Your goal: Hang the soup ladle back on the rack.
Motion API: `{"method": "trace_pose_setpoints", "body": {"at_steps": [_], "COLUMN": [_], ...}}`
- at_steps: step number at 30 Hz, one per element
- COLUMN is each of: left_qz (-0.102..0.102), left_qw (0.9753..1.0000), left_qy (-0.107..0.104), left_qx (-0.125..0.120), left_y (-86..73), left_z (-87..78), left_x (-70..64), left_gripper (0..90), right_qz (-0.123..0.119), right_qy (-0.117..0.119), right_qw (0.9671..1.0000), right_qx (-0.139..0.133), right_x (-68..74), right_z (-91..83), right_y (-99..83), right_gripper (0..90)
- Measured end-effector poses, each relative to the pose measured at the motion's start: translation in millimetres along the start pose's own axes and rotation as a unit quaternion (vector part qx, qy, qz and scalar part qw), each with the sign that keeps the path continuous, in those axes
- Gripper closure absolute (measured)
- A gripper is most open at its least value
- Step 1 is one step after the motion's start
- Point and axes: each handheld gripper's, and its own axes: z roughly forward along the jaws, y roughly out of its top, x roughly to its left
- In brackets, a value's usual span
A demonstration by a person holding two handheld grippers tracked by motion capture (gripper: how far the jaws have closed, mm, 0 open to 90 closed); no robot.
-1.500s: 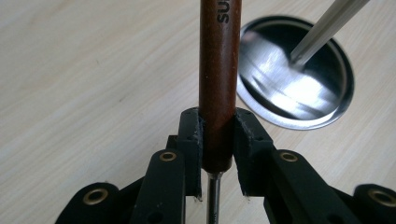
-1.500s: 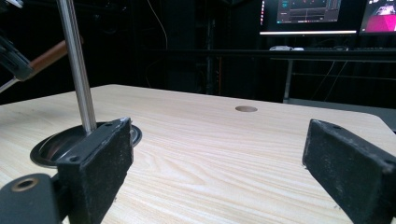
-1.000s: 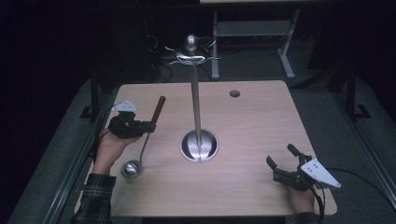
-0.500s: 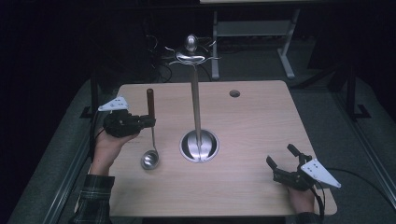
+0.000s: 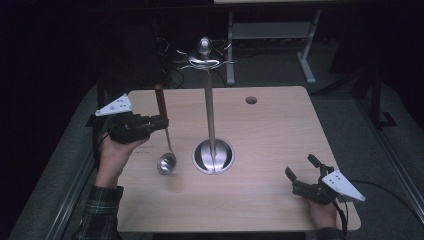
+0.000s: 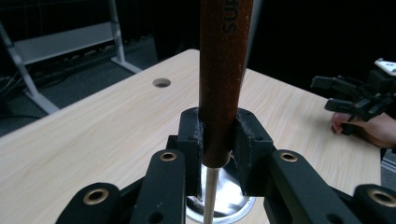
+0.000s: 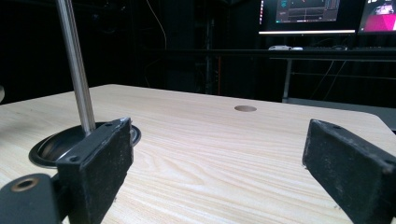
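Note:
A ladle (image 5: 166, 162) with a brown wooden handle (image 5: 160, 102) hangs nearly upright over the table's left side, its steel bowl low above the wood. My left gripper (image 5: 161, 121) is shut on the handle's lower end (image 6: 223, 84), with the pads (image 6: 247, 140) pressed against both sides. A tall steel stand (image 5: 209, 110) rises from a round base (image 5: 213, 156) at mid-table, with hooks (image 5: 206, 61) at its top. My right gripper (image 5: 301, 166) rests open near the front right corner. Its fingers (image 7: 100, 158) are spread wide, and the stand's pole (image 7: 74, 65) is beyond them to the left.
The light wooden table (image 5: 270, 135) has a small round hole (image 5: 251, 100) at the back right. A desk frame and cables stand behind the table. Monitors (image 7: 308, 14) glow in the dark room behind.
My left gripper has swung the ladle from slanted to nearly upright, and its bowl has moved right toward the stand's base. The right gripper has stayed put.

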Motion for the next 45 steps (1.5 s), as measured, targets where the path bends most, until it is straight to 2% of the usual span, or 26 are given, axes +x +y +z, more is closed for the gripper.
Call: {"method": "trace_pose_setpoints", "body": {"at_steps": [10, 18, 26, 33, 45], "left_qz": [0.018, 0.028, 0.043, 0.051, 0.050], "left_qw": [0.9997, 0.9989, 0.9980, 0.9975, 0.9976], "left_qy": [-0.010, -0.027, -0.041, -0.046, -0.047], "left_qx": [-0.014, -0.026, -0.024, -0.019, -0.009], "left_y": [26.6, 47.6, 64.7, 70.6, 70.1], "left_z": [-5.5, -8.2, -3.7, 1.9, 11.8], "left_x": [-8.5, -13.3, -17.2, -21.1, -20.2], "left_gripper": [74.0, 74.0, 74.0, 74.0, 73.9], "right_qz": [-0.001, -0.001, -0.003, -0.002, -0.003], "right_qy": [-0.001, -0.002, -0.002, -0.002, -0.002], "right_qw": [1.0000, 1.0000, 1.0000, 1.0000, 1.0000], "right_qx": [0.000, 0.000, 0.000, 0.000, 0.000], "right_x": [0.3, 0.4, 0.5, 0.6, 0.5], "right_z": [0.0, 0.1, 0.2, 0.1, 0.2], "right_y": [0.0, 0.0, 0.0, 0.0, 0.0], "right_gripper": [8.0, 8.0, 8.0, 8.0, 8.0]}}
